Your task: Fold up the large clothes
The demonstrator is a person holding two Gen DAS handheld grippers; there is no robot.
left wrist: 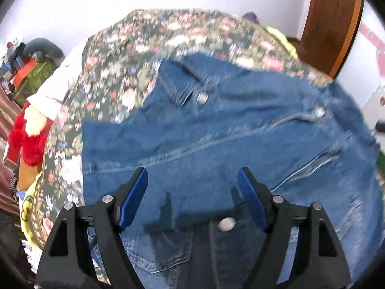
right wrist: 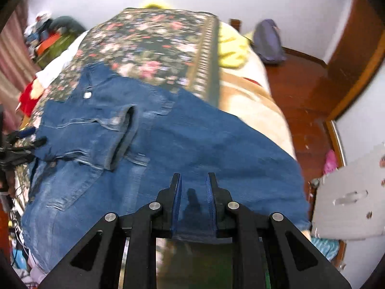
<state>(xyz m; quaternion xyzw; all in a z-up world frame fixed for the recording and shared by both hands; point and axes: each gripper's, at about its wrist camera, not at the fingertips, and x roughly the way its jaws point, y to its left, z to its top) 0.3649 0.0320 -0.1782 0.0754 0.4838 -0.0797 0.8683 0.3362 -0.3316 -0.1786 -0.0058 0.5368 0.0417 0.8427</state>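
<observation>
A blue denim jacket [left wrist: 216,132] lies spread on a floral bedspread [left wrist: 144,38], its metal buttons [left wrist: 226,224] facing up. My left gripper [left wrist: 192,173] hovers just over the jacket's front, jaws wide open with nothing between the blue pads [left wrist: 134,197]. In the right wrist view the jacket [right wrist: 192,144] drapes toward the bed's near edge, one sleeve cuff [right wrist: 125,134] folded across the chest. My right gripper [right wrist: 193,180] has its jaws close together, and the jacket's near hem [right wrist: 192,231] runs between them, lifted off the bed. The left gripper [right wrist: 33,136] shows at the far left edge.
The floral bedspread [right wrist: 156,41] covers a beige blanket [right wrist: 252,106]. A yellow cloth [right wrist: 231,48] and a purple bag [right wrist: 267,41] lie at the far end. A red plush toy [left wrist: 28,134] and clutter sit left of the bed. Wooden floor [right wrist: 300,91] and a white board [right wrist: 349,204] are on the right.
</observation>
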